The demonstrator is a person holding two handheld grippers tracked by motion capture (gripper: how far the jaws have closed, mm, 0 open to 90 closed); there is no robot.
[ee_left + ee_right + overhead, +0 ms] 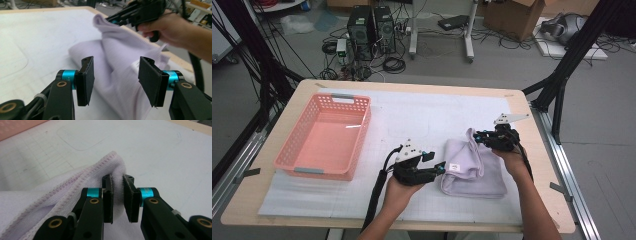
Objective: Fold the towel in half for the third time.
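Nearest the person, the left gripper is held low at the near left edge of the folded lilac towel, its fingers spread wide with nothing between them; in the left gripper view the cloth is seen lying just beyond and between the open pads, not yet touched. The towel rests on the white gridded mat that covers the counter, right of centre, folded into a thick pad with a small label showing at its near left side. Farther back, the right gripper is closed on the towel's far upper corner, which is raised off the pile into a peak; in the right gripper view the stitched hem is seen pinched between narrow fingers. The step in hand is judged to be a fold or a lift of the towel, with one corner already taken. The next move is thought to call for the left fingers to be brought forward onto the near edge and closed there, so that the cloth can be carried evenly by both sides. Well apart to the left, the pink plastic basket is seen to hold nothing
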